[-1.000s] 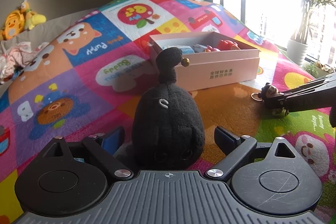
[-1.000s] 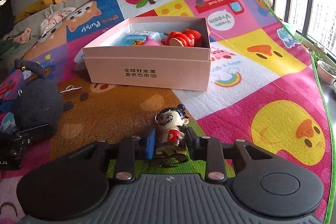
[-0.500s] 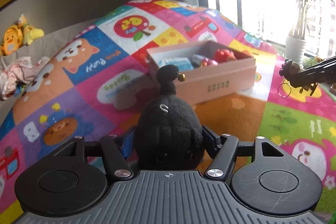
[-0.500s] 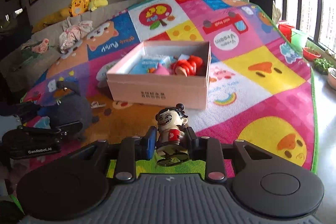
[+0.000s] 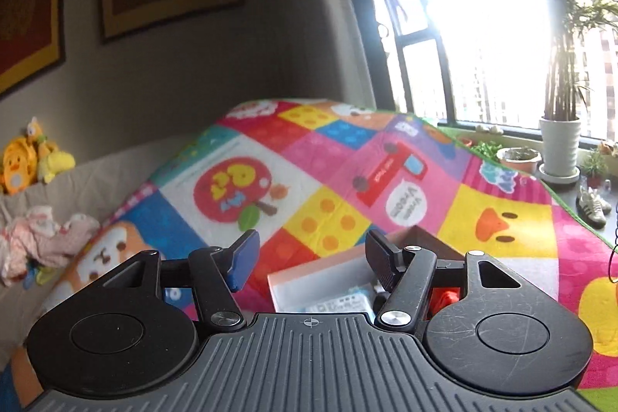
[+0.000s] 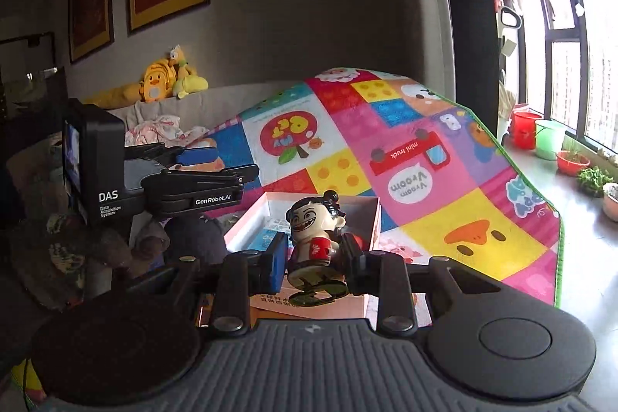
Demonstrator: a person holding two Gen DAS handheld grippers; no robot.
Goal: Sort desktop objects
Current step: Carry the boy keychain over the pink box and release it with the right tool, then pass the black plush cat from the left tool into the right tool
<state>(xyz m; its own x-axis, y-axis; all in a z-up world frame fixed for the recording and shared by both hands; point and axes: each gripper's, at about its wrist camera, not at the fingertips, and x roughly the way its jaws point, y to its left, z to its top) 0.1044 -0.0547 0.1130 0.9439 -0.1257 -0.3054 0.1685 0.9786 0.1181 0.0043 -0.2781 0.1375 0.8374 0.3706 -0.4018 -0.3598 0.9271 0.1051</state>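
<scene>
Since the plush [image 6: 197, 238] has left my left gripper's [image 5: 309, 257] half-open jaws, only my right gripper [image 6: 314, 257], clamping the figurine [image 6: 314, 230], nears the box [image 6: 370, 219] at lower centre.

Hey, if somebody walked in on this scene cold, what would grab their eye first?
A grinning, big-headed figurine in red, clamped upright in the right gripper, fills the middle of the right wrist view. Behind it spreads a loud patchwork play mat of cartoon animals, with an open pink box sitting on it just beyond the figurine.
</scene>
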